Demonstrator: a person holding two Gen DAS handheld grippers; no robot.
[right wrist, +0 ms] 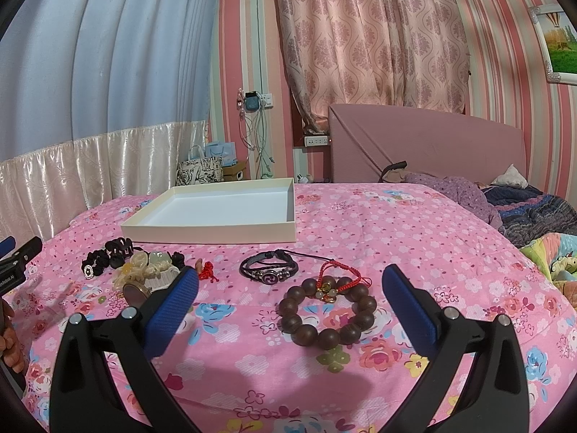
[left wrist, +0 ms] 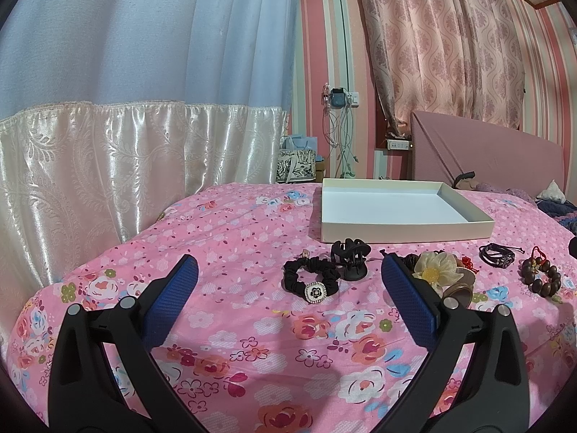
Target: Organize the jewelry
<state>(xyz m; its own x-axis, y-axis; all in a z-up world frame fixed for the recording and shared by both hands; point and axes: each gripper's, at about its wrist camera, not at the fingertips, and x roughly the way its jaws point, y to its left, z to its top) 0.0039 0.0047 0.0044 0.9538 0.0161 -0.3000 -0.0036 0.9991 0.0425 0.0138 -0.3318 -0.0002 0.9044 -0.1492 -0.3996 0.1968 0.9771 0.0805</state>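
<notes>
Jewelry lies in a row on the pink floral bedspread (left wrist: 252, 324). My left gripper (left wrist: 288, 267) is open just above it, with the black scrunchie (left wrist: 295, 270) and its square charm between the fingers, untouched. Behind the scrunchie stand a black claw clip (left wrist: 350, 256) and a cream flower hairpiece (left wrist: 434, 269). My right gripper (right wrist: 290, 278) is open and low over the wooden bead bracelet (right wrist: 301, 324), which a red string bracelet (right wrist: 342, 278) overlaps. A black cord bracelet (right wrist: 268, 270) lies behind these. The white tray (right wrist: 209, 232) sits empty farther back.
A round brown disc (right wrist: 135, 294) leans by the flower hairpiece (right wrist: 144, 267). A pink headboard (right wrist: 425, 144) and rumpled blankets (right wrist: 533, 213) are at the back right. Curtains hang along the left of the bed. A hand (right wrist: 9, 342) shows at the left edge.
</notes>
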